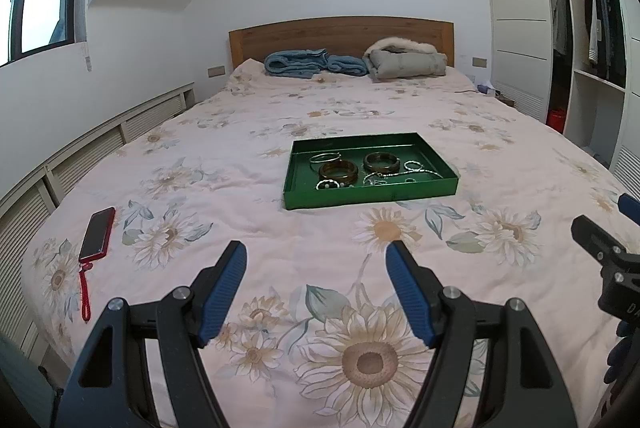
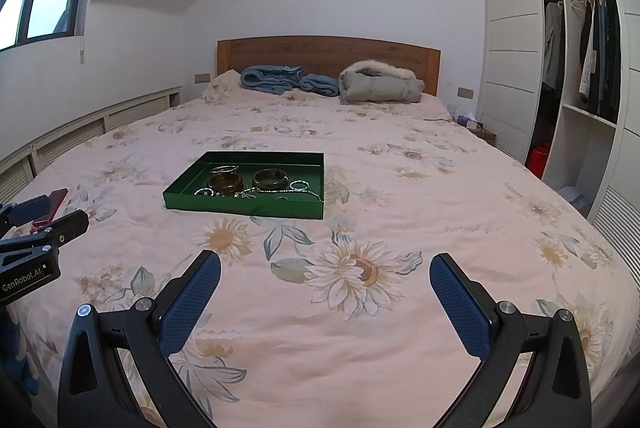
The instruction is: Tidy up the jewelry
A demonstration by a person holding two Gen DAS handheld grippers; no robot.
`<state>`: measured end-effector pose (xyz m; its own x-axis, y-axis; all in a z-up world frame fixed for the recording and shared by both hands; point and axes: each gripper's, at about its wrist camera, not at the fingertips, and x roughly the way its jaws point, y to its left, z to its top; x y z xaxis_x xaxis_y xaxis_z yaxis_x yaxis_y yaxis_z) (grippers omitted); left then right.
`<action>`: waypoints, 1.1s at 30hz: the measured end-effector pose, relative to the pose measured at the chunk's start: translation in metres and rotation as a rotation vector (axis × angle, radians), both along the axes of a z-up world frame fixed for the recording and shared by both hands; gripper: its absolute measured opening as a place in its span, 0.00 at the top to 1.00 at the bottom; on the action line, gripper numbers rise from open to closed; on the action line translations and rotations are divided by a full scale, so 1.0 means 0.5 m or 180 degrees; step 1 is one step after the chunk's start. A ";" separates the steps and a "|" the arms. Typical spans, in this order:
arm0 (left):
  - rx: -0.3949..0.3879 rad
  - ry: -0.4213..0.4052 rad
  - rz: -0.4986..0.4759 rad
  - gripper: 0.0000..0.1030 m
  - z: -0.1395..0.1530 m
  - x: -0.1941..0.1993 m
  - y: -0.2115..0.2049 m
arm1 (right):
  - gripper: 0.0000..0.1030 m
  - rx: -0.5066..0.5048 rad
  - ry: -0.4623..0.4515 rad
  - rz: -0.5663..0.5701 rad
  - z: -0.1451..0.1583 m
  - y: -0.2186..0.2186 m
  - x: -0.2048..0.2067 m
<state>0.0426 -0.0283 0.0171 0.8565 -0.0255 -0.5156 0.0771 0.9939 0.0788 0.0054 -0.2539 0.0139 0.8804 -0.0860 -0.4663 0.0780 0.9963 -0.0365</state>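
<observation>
Both grippers hover over the floral bedspread [image 1: 280, 240], jaws apart, nothing between: left gripper [image 1: 316, 264], right gripper [image 2: 325, 278]. I see the green tray [image 1: 370, 194] ahead of them, holding bangles [image 1: 339, 170] and chains [image 1: 416, 170]. Red phone [image 1: 97, 232] lies left of the left gripper.

A shallow green tray [image 1: 370, 194] lies flat on the flowered bedspread [image 1: 280, 228], mid-bed. Inside it, toward its near wall, sit two dark brown bangles [image 1: 338, 170] side by side, a thin silver bangle [image 1: 324, 157] behind the left one, and silver chains [image 1: 416, 170] at right.
</observation>
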 end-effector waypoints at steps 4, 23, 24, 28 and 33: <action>0.0028 0.0004 0.0010 0.31 0.002 -0.006 0.001 | 0.00 -0.0002 0.0015 -0.0001 0.000 -0.001 -0.003; 0.0066 -0.0037 0.0042 0.31 0.025 -0.055 -0.008 | 0.00 0.0064 -0.0055 0.0032 0.013 -0.008 -0.037; 0.0066 -0.0048 0.0046 0.31 0.028 -0.058 -0.010 | 0.00 0.0067 -0.0067 0.0031 0.015 -0.009 -0.041; 0.0076 -0.0070 0.0045 0.31 0.035 -0.069 -0.014 | 0.00 0.0070 -0.0118 0.0022 0.024 -0.011 -0.059; 0.0086 -0.0091 0.0020 0.31 0.040 -0.085 -0.021 | 0.00 0.0062 -0.0150 0.0009 0.031 -0.012 -0.077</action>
